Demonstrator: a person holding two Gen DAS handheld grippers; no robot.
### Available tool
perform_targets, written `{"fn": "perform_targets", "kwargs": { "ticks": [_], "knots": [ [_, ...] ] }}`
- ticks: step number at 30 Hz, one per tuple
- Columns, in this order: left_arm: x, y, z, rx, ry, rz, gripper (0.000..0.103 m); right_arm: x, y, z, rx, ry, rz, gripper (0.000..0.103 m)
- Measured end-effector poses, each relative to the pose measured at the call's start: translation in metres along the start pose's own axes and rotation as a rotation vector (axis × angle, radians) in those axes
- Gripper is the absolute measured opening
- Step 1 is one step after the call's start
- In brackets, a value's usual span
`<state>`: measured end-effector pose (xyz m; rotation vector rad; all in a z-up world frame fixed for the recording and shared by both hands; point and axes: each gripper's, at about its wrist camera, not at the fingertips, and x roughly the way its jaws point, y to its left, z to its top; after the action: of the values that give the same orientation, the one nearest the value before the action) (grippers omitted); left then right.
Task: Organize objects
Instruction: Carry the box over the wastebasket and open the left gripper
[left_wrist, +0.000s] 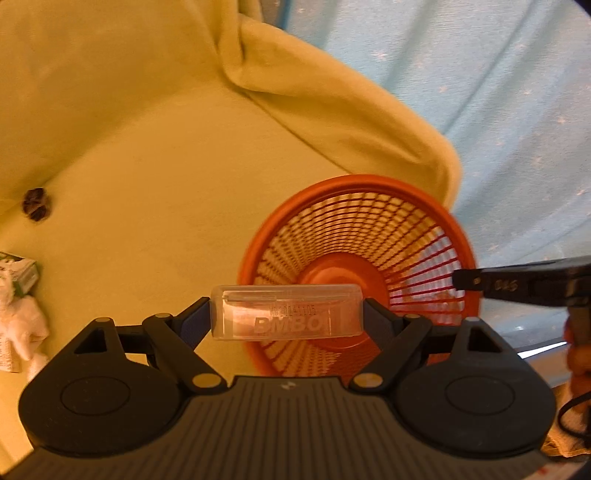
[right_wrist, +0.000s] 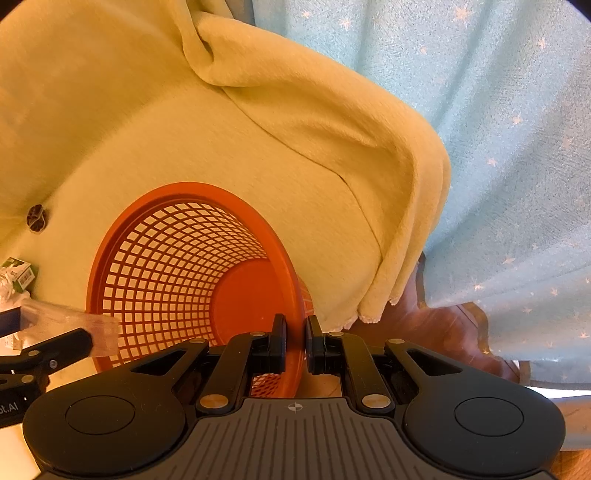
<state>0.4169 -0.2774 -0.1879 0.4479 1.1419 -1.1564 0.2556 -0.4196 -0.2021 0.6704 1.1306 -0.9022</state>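
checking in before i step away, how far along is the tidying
Nothing shows inside the orange basket yet. In hand: the right gripper clamps the basket's rim, tipping it, while the left gripper holds a clear plastic case at its mouth. Left: the small brown object and green box on the yellow blanket.

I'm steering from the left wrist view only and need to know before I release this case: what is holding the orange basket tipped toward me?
Observer: The right gripper is clamped on the orange basket at its rim, near edge.
Operator: Anything already inside the basket?
Observer: From the right wrist view its solid bottom looks bare.
Operator: Is my case over the opening yet?
Observer: The clear plastic case in the left gripper is just outside the rim, on the basket's left side in that view.
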Motion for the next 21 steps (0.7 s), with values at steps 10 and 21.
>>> {"fn": "perform_targets", "kwargs": {
  "ticks": [10, 21],
  "knots": [
    [-0.005, 0.001, 0.005, -0.021, -0.027, -0.042, 0.090, 0.001, 0.001, 0.000, 0.002, 0.003, -0.006, 0.007],
    [-0.029, 0.061, -0.024, -0.112, -0.048, 0.061, 0.089, 0.002, 0.001, 0.002, -0.009, 0.008, -0.012, 0.007]
  ]
}}
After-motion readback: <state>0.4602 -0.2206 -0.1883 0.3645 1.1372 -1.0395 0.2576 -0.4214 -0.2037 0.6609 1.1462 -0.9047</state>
